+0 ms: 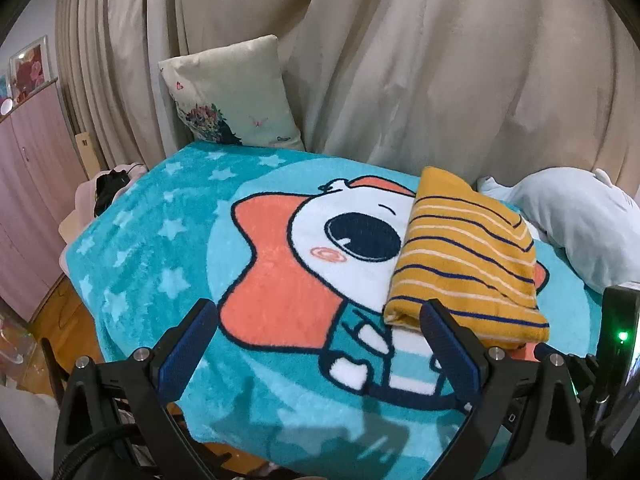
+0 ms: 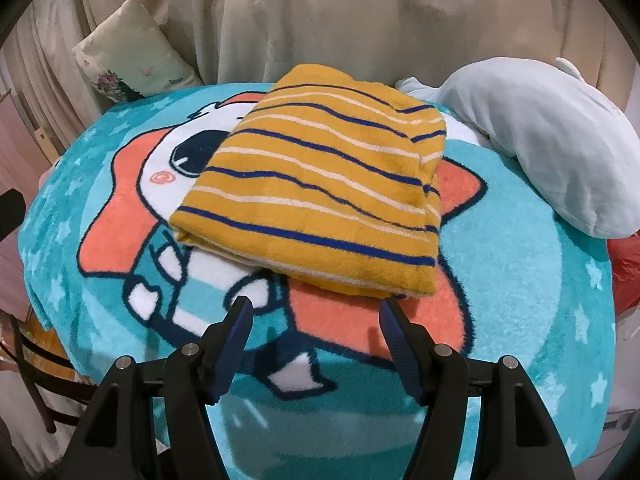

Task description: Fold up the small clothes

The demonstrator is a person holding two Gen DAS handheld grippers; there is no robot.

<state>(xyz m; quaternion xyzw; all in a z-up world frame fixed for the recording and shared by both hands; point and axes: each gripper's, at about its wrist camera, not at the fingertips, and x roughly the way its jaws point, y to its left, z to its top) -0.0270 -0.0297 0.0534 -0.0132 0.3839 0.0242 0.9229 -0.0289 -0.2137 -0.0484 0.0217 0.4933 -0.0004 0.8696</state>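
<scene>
The shirt (image 2: 316, 196) lay folded on the blanket (image 2: 520, 288), in the middle of the right view and at the right in the left view. The left gripper (image 1: 320, 344) and the right gripper (image 2: 316, 340) both had jaws spread wide, holding nothing. A jaw might bump the near edge, and the fold could slide open.

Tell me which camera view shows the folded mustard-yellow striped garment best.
The right wrist view: the folded mustard-yellow striped garment lies central and whole. In the left wrist view it sits off to the right, and a finger of the left gripper hides its near edge.
</scene>
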